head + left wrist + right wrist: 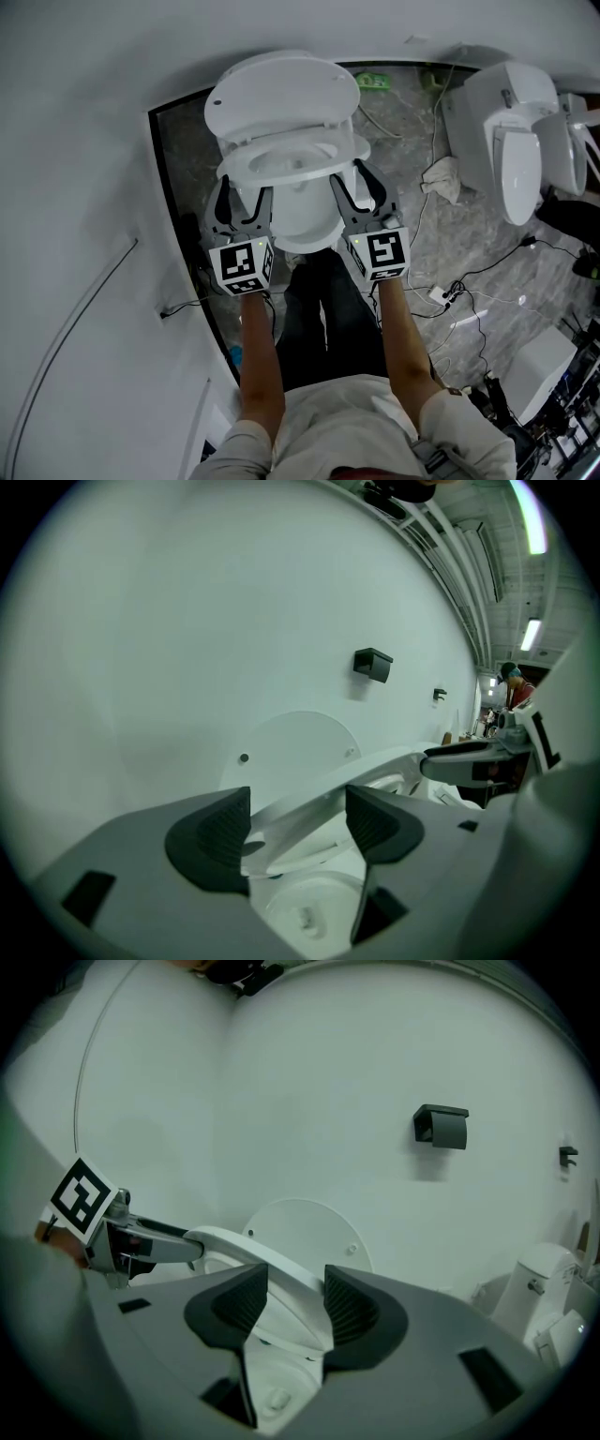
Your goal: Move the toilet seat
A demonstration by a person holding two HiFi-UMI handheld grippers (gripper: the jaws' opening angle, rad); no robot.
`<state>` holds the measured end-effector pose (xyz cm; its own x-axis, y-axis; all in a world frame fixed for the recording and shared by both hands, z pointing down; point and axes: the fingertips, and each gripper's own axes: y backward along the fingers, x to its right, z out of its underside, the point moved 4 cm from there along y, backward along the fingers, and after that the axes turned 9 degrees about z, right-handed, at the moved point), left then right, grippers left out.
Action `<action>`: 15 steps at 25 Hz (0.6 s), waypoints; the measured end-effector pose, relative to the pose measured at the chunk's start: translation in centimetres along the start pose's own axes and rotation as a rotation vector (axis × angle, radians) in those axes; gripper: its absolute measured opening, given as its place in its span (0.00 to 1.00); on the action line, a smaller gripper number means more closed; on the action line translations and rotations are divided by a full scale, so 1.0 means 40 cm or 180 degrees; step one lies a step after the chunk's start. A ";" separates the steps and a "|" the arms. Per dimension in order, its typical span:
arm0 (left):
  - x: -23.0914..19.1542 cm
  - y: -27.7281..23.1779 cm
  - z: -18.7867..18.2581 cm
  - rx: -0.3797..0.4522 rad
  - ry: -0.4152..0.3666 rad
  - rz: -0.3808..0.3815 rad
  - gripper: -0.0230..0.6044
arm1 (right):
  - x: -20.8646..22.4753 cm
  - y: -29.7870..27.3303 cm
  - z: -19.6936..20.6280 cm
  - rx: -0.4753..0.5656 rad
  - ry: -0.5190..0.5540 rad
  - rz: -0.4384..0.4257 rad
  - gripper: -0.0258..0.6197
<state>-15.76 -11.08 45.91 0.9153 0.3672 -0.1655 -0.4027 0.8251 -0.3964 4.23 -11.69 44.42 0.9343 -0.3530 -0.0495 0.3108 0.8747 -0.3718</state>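
Note:
The white toilet stands in front of me with its round lid up against the wall. The toilet seat is tilted, its front raised off the bowl. My left gripper is at the seat's left side. In the left gripper view the seat runs slantwise between the wide jaws of this gripper, with room beside it. My right gripper is at the seat's right side. In the right gripper view the seat fills the gap of that gripper, both pads on it.
A second toilet stands to the right, with a crumpled cloth and cables on the marble floor between. A white wall curves close on the left. A black holder hangs on the wall behind. The person's legs stand just before the bowl.

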 end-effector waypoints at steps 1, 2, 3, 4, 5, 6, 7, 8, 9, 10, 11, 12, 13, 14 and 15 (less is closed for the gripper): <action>-0.003 -0.005 -0.004 0.0004 0.0000 -0.0005 0.57 | 0.003 -0.006 -0.003 0.0002 -0.0001 0.0002 0.36; -0.006 -0.011 -0.009 0.0008 0.0000 -0.0011 0.56 | 0.006 -0.013 -0.007 0.0005 -0.0001 0.0004 0.36; -0.009 -0.015 -0.013 0.0011 0.0001 -0.0016 0.56 | 0.009 -0.018 -0.011 0.0008 -0.0002 0.0007 0.36; -0.012 -0.019 -0.017 0.0014 0.0001 -0.0019 0.56 | 0.010 -0.024 -0.015 0.0012 -0.0003 0.0011 0.35; -0.014 -0.023 -0.021 0.0017 0.0000 -0.0022 0.56 | 0.012 -0.029 -0.019 0.0014 -0.0004 0.0014 0.35; -0.017 -0.026 -0.026 0.0020 -0.0002 -0.0025 0.56 | 0.014 -0.033 -0.022 0.0017 -0.0006 0.0017 0.35; -0.018 -0.029 -0.030 0.0023 -0.0004 -0.0029 0.55 | 0.016 -0.037 -0.026 0.0020 -0.0009 0.0018 0.35; -0.020 -0.032 -0.034 0.0025 -0.0005 -0.0033 0.55 | 0.018 -0.041 -0.029 0.0024 -0.0012 0.0019 0.35; -0.021 -0.036 -0.038 0.0027 -0.0006 -0.0038 0.55 | 0.020 -0.045 -0.033 0.0029 -0.0016 0.0020 0.35; -0.024 -0.040 -0.043 0.0030 -0.0007 -0.0042 0.55 | 0.022 -0.050 -0.037 0.0034 -0.0020 0.0021 0.35; -0.027 -0.044 -0.048 0.0033 -0.0008 -0.0047 0.54 | 0.024 -0.056 -0.041 0.0039 -0.0022 0.0023 0.35; -0.030 -0.048 -0.051 0.0037 -0.0009 -0.0051 0.54 | 0.026 -0.061 -0.045 0.0043 -0.0022 0.0024 0.34; -0.033 -0.052 -0.054 0.0043 -0.0010 -0.0054 0.54 | 0.027 -0.066 -0.047 0.0048 -0.0020 0.0025 0.34; -0.036 -0.055 -0.056 0.0048 -0.0010 -0.0058 0.54 | 0.028 -0.071 -0.049 0.0052 -0.0018 0.0027 0.34; -0.039 -0.058 -0.058 0.0055 -0.0009 -0.0063 0.53 | 0.028 -0.076 -0.051 0.0054 -0.0017 0.0029 0.34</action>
<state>-16.22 -14.57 45.01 0.9231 0.3519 -0.1552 -0.3846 0.8394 -0.3840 4.00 -15.43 43.61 0.9380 -0.3433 -0.0477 0.3053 0.8834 -0.3555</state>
